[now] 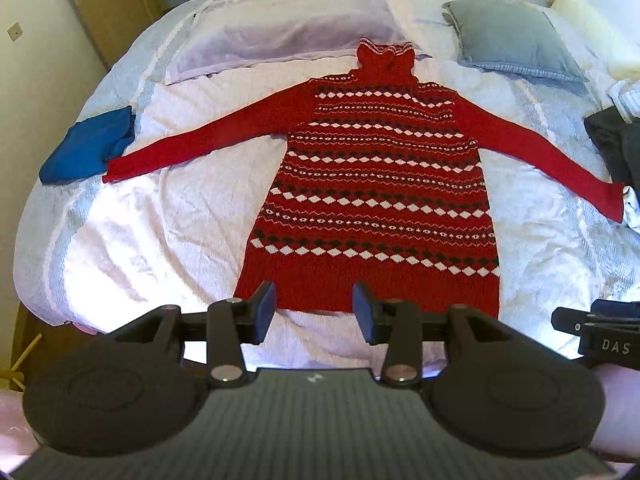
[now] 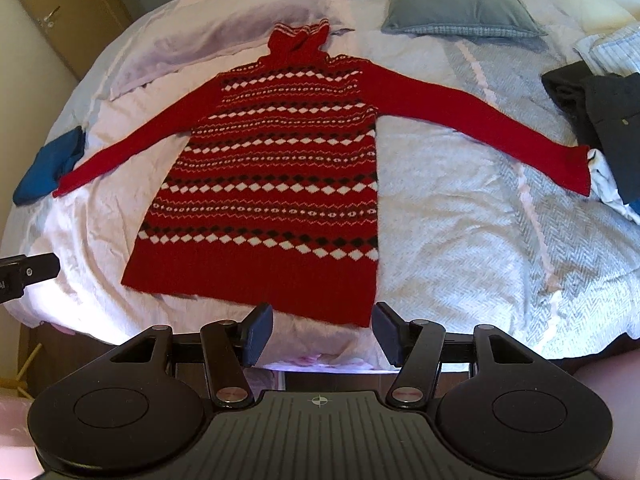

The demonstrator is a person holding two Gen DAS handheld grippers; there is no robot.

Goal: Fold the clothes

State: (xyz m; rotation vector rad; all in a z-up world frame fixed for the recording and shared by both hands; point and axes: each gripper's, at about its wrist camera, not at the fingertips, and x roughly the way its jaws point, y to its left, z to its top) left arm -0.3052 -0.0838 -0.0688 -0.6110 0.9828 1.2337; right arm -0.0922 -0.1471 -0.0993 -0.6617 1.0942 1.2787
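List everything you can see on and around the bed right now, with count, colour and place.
sweater: one, red with white and black diamond bands, spread flat mid-bed, sleeves out
blue garment: one, folded, by a sleeve cuff
dark clothes: a pile, black, by the other cuff
grey pillow: one, at bed head
lilac pillow: one, at bed head
door: one, wooden, behind the bed
left gripper: black, open, above hem
right gripper: black, open, above hem

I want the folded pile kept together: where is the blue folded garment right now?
The blue folded garment lies at the bed's left edge in both wrist views, just beyond the left cuff of the spread red patterned knit sweater, possibly touching it.
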